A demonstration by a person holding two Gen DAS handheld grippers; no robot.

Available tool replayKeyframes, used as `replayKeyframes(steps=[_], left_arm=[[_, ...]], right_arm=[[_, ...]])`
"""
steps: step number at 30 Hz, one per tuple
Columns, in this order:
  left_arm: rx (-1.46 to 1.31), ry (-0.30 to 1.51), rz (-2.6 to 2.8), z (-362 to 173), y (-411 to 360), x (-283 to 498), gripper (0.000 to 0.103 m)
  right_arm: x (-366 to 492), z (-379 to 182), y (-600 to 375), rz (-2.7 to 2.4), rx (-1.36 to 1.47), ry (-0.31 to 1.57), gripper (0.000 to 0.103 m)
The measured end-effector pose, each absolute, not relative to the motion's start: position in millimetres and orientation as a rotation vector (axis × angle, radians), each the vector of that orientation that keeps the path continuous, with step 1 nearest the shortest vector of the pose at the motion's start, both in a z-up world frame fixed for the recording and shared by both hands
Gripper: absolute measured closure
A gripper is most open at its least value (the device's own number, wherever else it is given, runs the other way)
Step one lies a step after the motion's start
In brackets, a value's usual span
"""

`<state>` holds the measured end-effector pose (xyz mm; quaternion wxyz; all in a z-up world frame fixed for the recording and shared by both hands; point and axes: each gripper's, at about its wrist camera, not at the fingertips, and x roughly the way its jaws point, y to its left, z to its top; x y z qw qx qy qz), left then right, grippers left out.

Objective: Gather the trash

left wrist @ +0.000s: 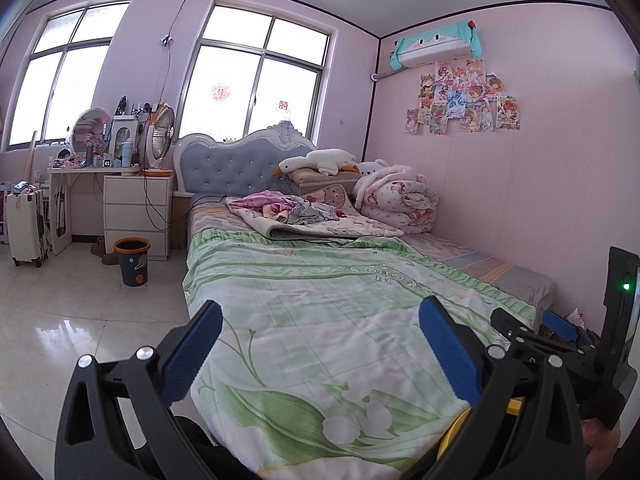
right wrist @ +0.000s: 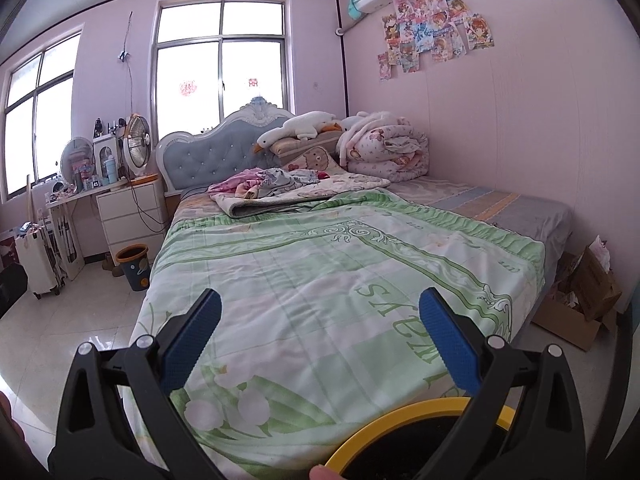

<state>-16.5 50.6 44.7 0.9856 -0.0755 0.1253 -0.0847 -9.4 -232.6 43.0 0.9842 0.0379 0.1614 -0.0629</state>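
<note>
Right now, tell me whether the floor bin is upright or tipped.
Upright: the bin stands on its base, orange rim level and facing up, by the drawers.

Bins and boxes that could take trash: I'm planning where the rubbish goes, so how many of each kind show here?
Orange-rimmed bin on the floor: 1
Yellow-rimmed bin at the foot of the bed: 1
Open cardboard box by the wall: 1
Total: 3

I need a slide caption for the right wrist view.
Open tongs above a yellow-rimmed bin at the foot of the bed.
</note>
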Motion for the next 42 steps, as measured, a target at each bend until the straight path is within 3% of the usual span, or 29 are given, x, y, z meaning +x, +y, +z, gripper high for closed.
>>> replayKeyframes(steps=[42], left_arm=[[-0.162, 0.290, -0.193, 36, 47, -12, 0.008]], right_arm=[[2, 25, -238, -0.149, 0.100, 0.388, 0.008]])
